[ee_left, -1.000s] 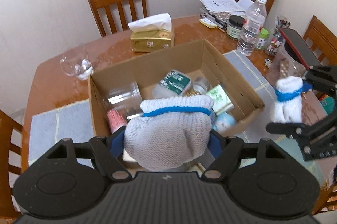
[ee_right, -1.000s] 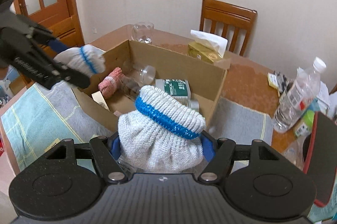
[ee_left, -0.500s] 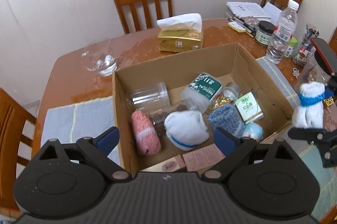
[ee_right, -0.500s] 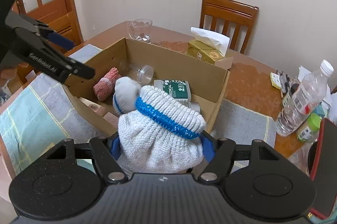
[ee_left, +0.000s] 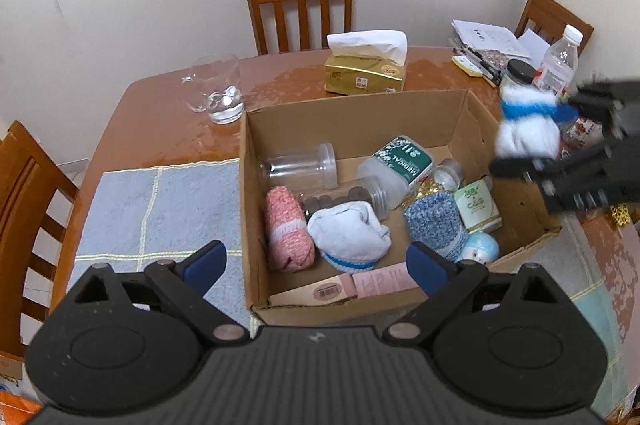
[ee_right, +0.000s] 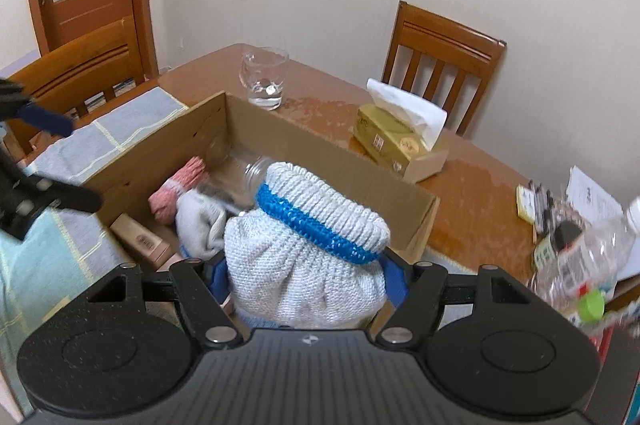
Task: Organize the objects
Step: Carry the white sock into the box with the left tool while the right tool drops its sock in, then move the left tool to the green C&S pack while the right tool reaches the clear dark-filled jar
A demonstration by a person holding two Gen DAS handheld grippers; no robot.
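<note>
**Right gripper carrying a glove bundle toward the cardboard box**

The right gripper (ee_right: 306, 279) is clamping a white knitted glove bundle with a blue band (ee_right: 308, 253) between its blue pads, the bundle filling the gap from pad to pad. The left gripper (ee_left: 316, 267) is standing wide apart and holding nothing, hovering over the near wall of the cardboard box (ee_left: 360, 109).

All places here are being given relative to the box. In the left wrist view the held bundle (ee_left: 526, 129) is hanging above the box's right wall, near its far right corner, with the blue band uppermost and the bundle's long axis running roughly up and down. The box's open mouth is lying to the left of and below the bundle, so the coming move is judged to be a short carry inward over the right wall, then a release. The right gripper is plainly the nearer of the two to that drop; the left is idling at the near side.

Inside the box a second white glove bundle (ee_left: 350, 237) is lying near the near wall, beside a pink knitted roll (ee_left: 288, 235) on its left and a blue speckled knit (ee_left: 434, 223) on its right. Clear jars and a green-labelled bottle (ee_left: 396, 167) are lying toward the far wall. Bare floor is scarce, so the bundle will probably be settling on top of other items. Its soft knit should be tolerating a drop well.
</note>
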